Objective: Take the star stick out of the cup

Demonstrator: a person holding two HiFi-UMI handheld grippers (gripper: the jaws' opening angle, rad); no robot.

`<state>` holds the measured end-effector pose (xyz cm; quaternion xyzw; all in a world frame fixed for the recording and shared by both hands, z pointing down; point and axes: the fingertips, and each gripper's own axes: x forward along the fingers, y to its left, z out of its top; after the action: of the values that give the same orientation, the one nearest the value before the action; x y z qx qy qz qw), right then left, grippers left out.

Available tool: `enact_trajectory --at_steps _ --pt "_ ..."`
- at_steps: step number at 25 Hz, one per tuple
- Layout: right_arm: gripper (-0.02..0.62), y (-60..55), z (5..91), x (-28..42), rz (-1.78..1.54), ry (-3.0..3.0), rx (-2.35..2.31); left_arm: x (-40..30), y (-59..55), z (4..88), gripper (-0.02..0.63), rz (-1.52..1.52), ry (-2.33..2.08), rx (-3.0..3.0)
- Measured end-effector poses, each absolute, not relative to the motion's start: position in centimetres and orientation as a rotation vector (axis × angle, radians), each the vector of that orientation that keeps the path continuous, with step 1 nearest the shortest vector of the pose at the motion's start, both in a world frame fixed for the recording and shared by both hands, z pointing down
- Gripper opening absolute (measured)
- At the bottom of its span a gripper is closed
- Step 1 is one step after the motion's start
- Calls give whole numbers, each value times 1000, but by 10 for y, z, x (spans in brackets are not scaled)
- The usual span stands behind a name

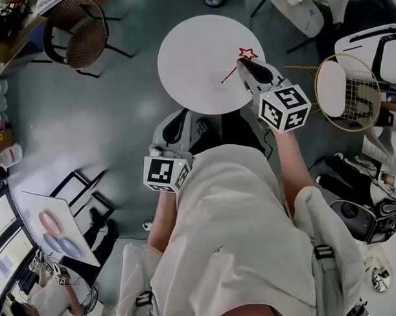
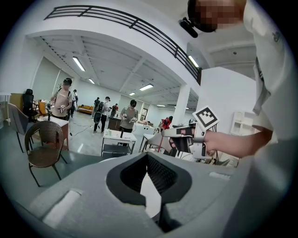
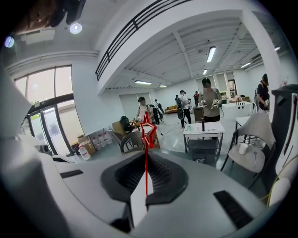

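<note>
The star stick (image 1: 229, 75), a thin red rod topped by a red outlined star, lies slanted over the right part of the round white table (image 1: 188, 56) in the upper middle of the head view, star end up and to the right. In the right gripper view the rod (image 3: 146, 162) runs straight up between the dark ribbed pads, with the star just above their tips. The right gripper (image 1: 242, 62) is clamped on it, its jaws closed against the rod. The cup cannot be made out on the table. The left gripper (image 1: 183, 113) sits lower in the frame, at the table's near edge and well apart from the stick; its own view shows the jaws (image 2: 148, 155) together with nothing between them, only white tabletop beyond. Farther out, a wicker chair (image 1: 79, 33) stands at upper left and a racket (image 1: 346, 88) lies at the right edge.
</note>
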<state>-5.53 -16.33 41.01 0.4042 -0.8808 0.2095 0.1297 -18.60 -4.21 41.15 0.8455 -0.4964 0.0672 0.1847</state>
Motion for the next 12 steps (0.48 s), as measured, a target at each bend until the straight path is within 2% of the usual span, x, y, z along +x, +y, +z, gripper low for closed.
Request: enact_trajectory --at_steps 12 --pt "21 -118 385 -12 655 -2612 1224 -161 -34 420 11 222 -1340 2422"
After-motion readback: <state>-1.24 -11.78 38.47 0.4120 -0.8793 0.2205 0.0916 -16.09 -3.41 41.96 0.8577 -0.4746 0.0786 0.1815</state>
